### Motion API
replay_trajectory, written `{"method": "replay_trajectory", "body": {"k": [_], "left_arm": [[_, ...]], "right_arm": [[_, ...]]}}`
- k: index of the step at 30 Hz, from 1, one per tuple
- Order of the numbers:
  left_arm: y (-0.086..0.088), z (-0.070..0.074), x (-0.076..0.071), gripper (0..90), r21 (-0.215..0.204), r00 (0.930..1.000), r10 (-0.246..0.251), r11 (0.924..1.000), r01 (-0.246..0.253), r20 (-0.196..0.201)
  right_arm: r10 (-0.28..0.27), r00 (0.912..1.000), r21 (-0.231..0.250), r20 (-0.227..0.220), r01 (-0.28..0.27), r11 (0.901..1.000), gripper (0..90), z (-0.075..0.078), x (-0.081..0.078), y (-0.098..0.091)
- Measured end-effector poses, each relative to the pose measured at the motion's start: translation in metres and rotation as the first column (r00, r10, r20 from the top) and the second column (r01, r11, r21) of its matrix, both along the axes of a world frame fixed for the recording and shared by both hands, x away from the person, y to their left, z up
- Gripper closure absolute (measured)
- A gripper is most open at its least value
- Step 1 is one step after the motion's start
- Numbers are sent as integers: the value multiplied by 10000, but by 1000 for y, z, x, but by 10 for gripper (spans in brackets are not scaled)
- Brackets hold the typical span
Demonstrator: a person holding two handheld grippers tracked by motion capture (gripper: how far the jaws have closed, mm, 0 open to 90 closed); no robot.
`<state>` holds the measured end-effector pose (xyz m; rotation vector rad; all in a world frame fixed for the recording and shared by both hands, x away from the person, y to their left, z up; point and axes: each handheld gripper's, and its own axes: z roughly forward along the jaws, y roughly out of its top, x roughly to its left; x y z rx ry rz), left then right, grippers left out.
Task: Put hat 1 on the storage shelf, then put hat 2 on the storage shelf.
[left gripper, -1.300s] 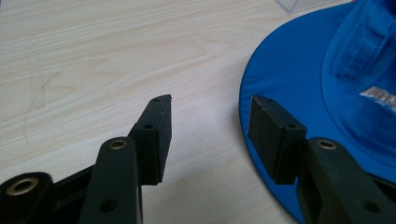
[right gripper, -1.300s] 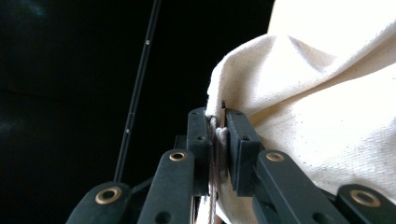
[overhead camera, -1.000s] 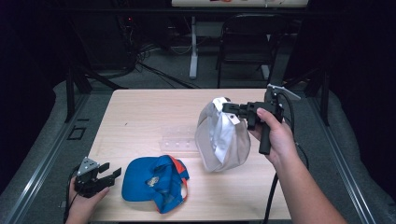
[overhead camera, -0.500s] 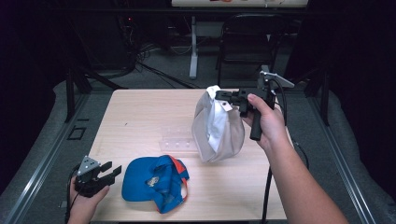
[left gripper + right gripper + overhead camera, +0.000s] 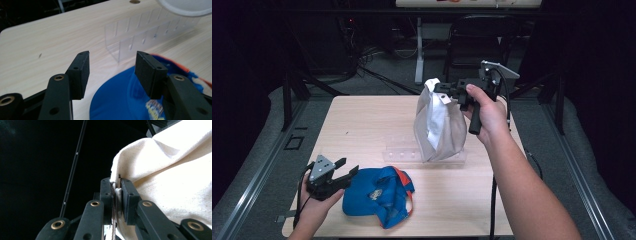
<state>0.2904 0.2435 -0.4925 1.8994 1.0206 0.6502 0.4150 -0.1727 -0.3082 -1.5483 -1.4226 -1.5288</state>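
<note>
A cream cloth bag (image 5: 439, 130) hangs over the right half of the table, its bottom at a clear rack. My right gripper (image 5: 440, 93) is shut on the bag's top edge; in the right gripper view the cloth (image 5: 175, 177) is pinched between the pads of the right gripper (image 5: 116, 181). A blue cap with orange trim (image 5: 374, 195) lies at the front left. My left gripper (image 5: 348, 166) hovers at the cap's left edge, open. Its jaws have just been opening, with nothing between them. In the left gripper view the left gripper (image 5: 111, 56) stands just over the cap (image 5: 120, 100).
A clear plastic rack with slots (image 5: 402, 152) sits mid-table, also seen in the left gripper view as the rack (image 5: 135, 35) beyond the cap. The wooden table (image 5: 362, 120) has bare room at the back left. A chair (image 5: 492, 35) and cables stand behind the table.
My right hand has lifted the bag higher and carried it a little left. My left gripper has risen and shifted slightly toward the cap.
</note>
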Motion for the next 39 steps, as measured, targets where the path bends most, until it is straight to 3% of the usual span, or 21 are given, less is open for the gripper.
{"method": "replay_trajectory", "body": {"k": [6, 13, 19, 23, 25, 32, 35, 36, 39], "left_arm": [[-28, 12, 11, 475, 156, 9983, -566, 9983, 564, 121], [-51, 20, 23, 534, 113, 9961, -838, 9964, 835, 261], [-71, 26, 27, 493, 221, 9924, -1172, 9929, 1165, 383], [-88, 33, 29, 465, 333, 9876, -1509, 9882, 1495, 437], [-97, 35, 30, 453, 577, 9866, -1595, 9859, 1573, 356], [-138, 43, 25, 430, 1348, 9718, -2245, 9676, 2135, 727], [-156, 43, 29, 433, 1938, 9765, -2078, 9618, 1933, 571], [-162, 42, 32, 451, 2273, 9814, -1839, 9594, 1672, 543], [-163, 40, 41, 586, 2214, 9885, -1481, 9654, 1380, 294]], "right_arm": [[246, 9997, 200, -62, -244, 9995, 813, 1, 10, 11], [349, 9993, 253, -141, -346, 9991, 814, -2, 23, 18], [292, 9995, 290, -111, -289, 9992, 813, 2, 27, 24], [220, 9998, 175, -33, -220, 9996, 813, 6, 27, 28], [183, 9998, 166, -34, -183, 9997, 813, 9, 28, 29], [188, 9998, 174, -86, -187, 9997, 813, 12, 33, 39], [169, 9998, 169, -118, -167, 9997, 813, 13, 34, 44], [130, 9998, 166, -131, -128, 9998, 813, 13, 34, 45], [143, 9999, 120, -70, -143, 9998, 813, 15, 32, 47]]}}
